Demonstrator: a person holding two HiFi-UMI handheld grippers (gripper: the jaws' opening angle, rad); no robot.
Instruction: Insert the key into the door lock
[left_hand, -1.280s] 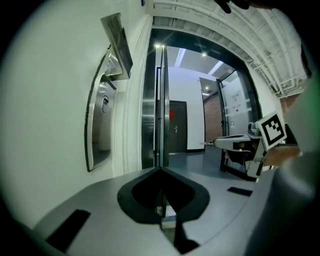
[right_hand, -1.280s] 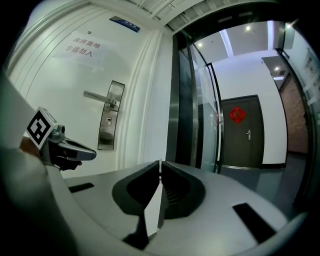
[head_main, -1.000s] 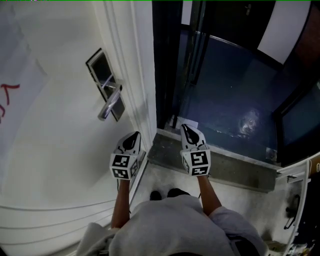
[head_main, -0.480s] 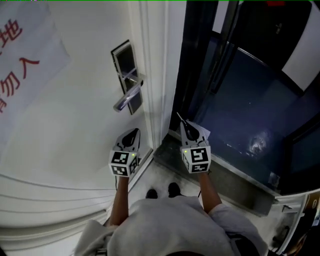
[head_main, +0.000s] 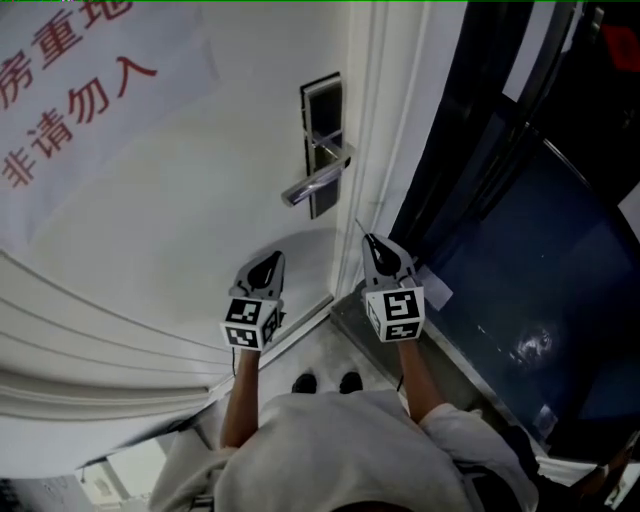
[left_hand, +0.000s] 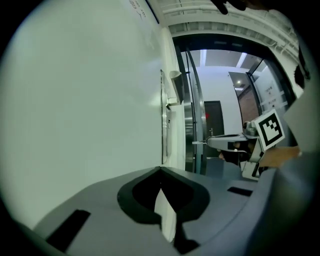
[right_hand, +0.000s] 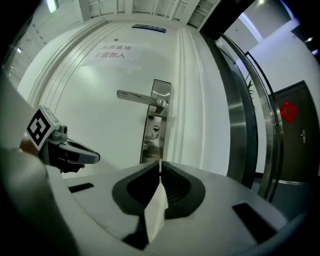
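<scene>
Fingers of right gripper (right_hand: 160, 170) are pressed together on the key (right_hand: 160, 166), a thin metal sliver that sticks out past their tips. Head view shows the same: key (head_main: 358, 228) pokes from right gripper (head_main: 372, 244) toward the white door (head_main: 200, 210). The key is clear of the lock plate (head_main: 322, 135), nearer than it and slightly to its right. In the right gripper view, the keyhole (right_hand: 155, 131) sits just above the key's tip, under the lever handle (right_hand: 137, 96).

Left gripper (left_hand: 161, 172): fingers closed together, nothing between them. In the head view the left gripper (head_main: 268, 264) is held left of the right one, pointing at bare door below the handle (head_main: 315, 184).

Door carries a sign with red characters (head_main: 75, 85) at far left.
</scene>
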